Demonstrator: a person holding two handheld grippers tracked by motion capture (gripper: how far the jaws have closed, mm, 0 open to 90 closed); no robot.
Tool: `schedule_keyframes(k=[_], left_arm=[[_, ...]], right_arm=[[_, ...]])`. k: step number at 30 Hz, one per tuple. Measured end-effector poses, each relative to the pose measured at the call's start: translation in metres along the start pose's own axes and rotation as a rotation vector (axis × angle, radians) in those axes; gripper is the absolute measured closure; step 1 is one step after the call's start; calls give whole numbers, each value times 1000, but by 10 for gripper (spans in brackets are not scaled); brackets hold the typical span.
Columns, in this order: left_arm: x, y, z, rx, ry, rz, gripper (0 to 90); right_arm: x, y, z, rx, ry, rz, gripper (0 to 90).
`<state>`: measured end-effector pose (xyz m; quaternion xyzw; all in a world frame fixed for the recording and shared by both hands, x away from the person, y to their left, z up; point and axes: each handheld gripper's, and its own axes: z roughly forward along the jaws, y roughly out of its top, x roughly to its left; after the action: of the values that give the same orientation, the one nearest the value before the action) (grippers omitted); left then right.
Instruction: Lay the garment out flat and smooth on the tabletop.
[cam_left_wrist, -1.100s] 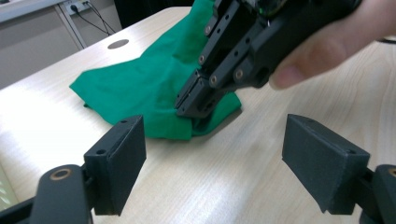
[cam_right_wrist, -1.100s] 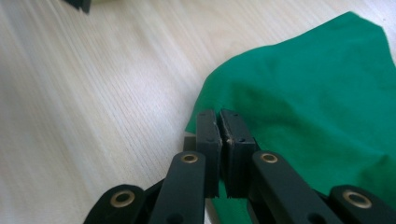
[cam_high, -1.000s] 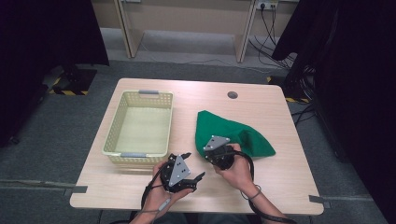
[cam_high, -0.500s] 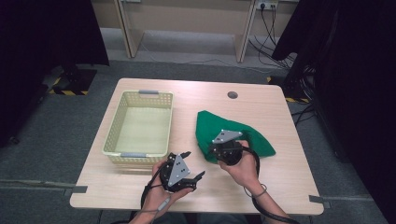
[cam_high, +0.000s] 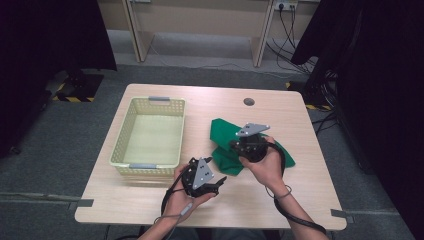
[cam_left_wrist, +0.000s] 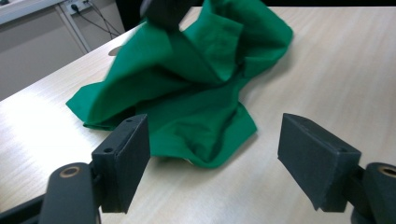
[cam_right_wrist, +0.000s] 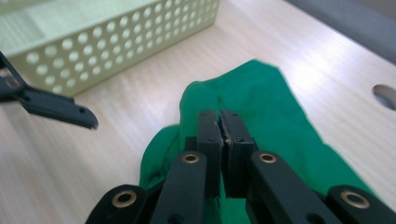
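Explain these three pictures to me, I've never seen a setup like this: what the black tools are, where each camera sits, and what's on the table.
A person holds a two-jaw gripper in each hand. The high view looks down on the table; the other two cameras ride on the grippers and look along their jaws. On the table lie a pale basket and a green cloth. The right gripper is shut, pinching a fold of the cloth and lifting it. The left gripper stands open just short of the cloth's near edge; its jaws have just closed a little, with nothing gripped between them.
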<state>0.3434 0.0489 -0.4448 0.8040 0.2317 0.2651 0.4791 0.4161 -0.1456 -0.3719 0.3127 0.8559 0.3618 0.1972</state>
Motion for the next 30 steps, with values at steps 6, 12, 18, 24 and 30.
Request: schedule_keyframes(k=[6,12,18,24,30], left_arm=[[6,5,18,42,25,15,276],[10,4,34,102,33,7,328],[12,3,49,186,16,-13,372],[14,3,58,233,12,-20,479],[14,4,62,261,1,-8,606]], right_arm=[[-10,13,-9,-30,-29,22,879],[-17,18,-12,-41,-42,40,879],[-21,15,-10,-38,-45,58,879],[-21,17,-12,-40,-48,60,880],[-22,18,-13,-43,-55,61,879]])
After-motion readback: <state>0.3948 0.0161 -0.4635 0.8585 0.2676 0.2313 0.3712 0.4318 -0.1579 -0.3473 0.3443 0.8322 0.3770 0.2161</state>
